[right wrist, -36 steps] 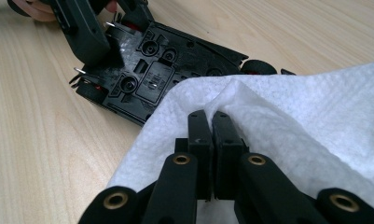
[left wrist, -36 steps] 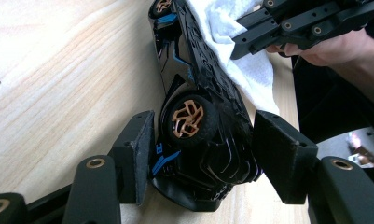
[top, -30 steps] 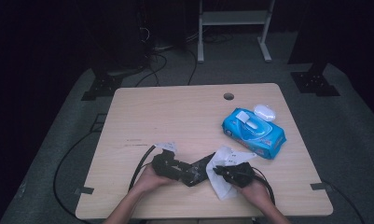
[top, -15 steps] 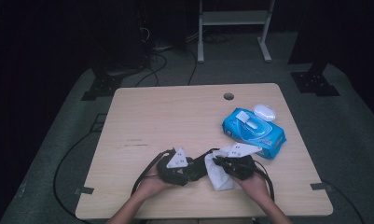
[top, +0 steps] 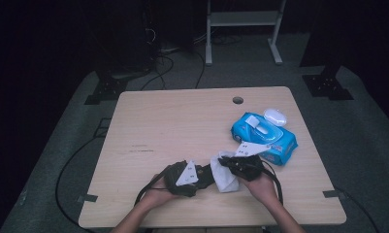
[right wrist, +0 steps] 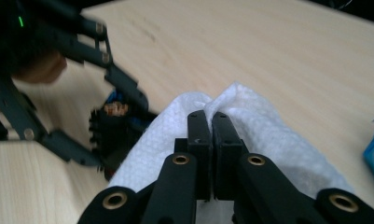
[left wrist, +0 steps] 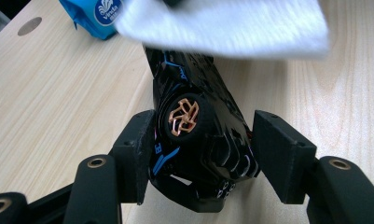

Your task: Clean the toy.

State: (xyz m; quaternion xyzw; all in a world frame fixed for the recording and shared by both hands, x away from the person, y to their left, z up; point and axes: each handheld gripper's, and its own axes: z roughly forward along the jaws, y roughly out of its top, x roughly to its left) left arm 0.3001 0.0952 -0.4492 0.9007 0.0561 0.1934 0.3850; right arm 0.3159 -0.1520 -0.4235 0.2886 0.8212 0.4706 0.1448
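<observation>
A black toy car (left wrist: 198, 140) with blue trim and a copper wheel lies on its side between the jaws of my left gripper (left wrist: 205, 135), which is shut on it just above the table. In the high view the left gripper (top: 201, 175) points right, toward my right gripper (top: 227, 166). The right gripper (right wrist: 208, 116) is shut on a white wipe (right wrist: 268, 135), pinching a fold of it. The wipe (top: 227, 182) hangs between the two grippers and drapes over the car's front end (right wrist: 111, 126). The wipe (left wrist: 222, 25) also crosses the top of the left gripper view.
A blue pack of wipes (top: 265, 135) lies at the right of the wooden table (top: 182, 121), with a small white case (top: 275, 116) behind it. There is a cable hole (top: 237, 100) near the far edge. Both hands work close to the near edge.
Both hands have lifted slightly and rolled, so the grey plates now show on top. The left gripper has shifted right, closer to the wipe. Both grips are unchanged.
</observation>
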